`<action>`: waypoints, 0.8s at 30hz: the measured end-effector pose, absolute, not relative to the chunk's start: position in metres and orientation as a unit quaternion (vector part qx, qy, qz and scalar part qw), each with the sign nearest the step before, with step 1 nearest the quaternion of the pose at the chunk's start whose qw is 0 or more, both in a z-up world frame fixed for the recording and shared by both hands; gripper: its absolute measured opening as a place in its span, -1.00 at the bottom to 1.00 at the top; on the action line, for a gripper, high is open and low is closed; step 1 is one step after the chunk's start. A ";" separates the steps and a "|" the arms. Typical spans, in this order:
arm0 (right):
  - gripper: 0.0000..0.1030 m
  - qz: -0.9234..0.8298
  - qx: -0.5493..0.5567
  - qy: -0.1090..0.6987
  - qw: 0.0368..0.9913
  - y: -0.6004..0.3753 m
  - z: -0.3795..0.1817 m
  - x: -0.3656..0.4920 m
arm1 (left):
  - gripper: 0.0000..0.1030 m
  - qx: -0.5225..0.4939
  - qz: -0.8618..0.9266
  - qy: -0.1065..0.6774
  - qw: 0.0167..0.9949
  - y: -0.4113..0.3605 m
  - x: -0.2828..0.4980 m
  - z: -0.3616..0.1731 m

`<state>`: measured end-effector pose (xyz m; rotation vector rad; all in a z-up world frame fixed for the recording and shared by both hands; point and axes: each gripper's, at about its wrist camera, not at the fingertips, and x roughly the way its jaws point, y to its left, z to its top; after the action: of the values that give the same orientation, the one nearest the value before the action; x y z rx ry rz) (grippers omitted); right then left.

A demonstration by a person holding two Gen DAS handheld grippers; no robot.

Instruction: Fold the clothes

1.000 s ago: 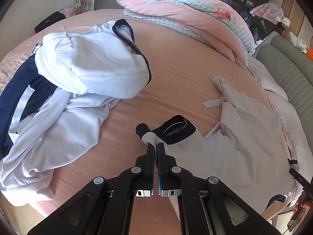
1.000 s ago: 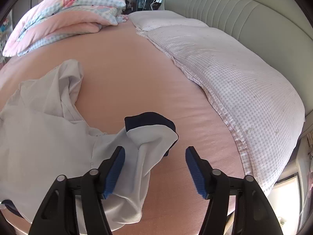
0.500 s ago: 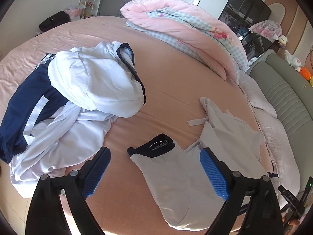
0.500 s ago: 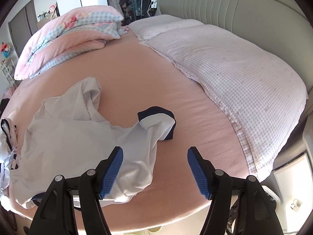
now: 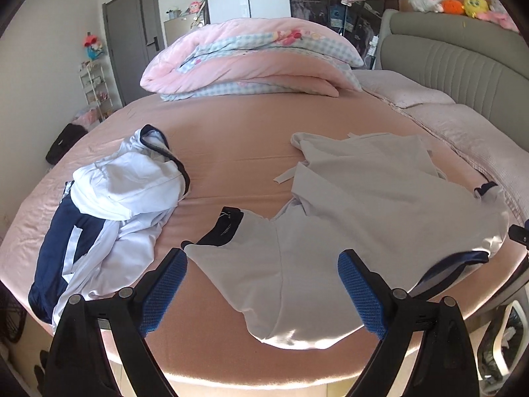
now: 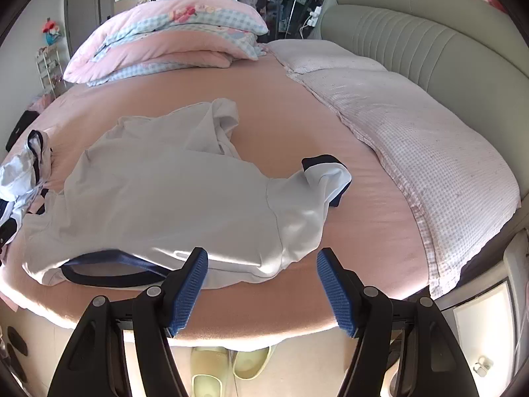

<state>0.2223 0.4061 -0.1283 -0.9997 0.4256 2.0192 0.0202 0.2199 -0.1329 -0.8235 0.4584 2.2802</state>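
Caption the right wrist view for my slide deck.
Open right gripper hovers at the bed edge before a spread white shirt.

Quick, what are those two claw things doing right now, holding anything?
Left gripper: jaws open, holding nothing, above the white shirt.
Right gripper: jaws open, holding nothing.

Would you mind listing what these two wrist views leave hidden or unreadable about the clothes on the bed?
- White shirt: its underside and lower hem lie against the bed in both views.
- Clothes pile: left wrist view shows only the top layers; how many garments is unclear.
- Same pile, right wrist view: cut off by the left edge.
- Right sleeve cuff: small and distorted in the left wrist view.
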 end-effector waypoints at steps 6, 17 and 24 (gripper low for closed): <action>0.32 0.795 -0.405 0.187 0.410 0.401 -0.147 0.240 | 0.81 -0.314 0.859 0.190 0.357 0.227 0.045 -0.140; 0.32 0.777 -0.394 0.267 0.412 0.419 -0.174 0.277 | 0.81 -0.266 0.774 0.218 0.532 0.271 0.113 -0.145; 0.32 0.788 -0.375 0.286 0.396 0.432 -0.178 0.280 | 0.77 -0.305 0.714 0.221 0.590 0.310 0.130 -0.171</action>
<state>0.2802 0.4316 -0.1777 -0.9516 0.7246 1.9962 0.1301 0.3100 -0.1711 -0.7102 0.5141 1.6621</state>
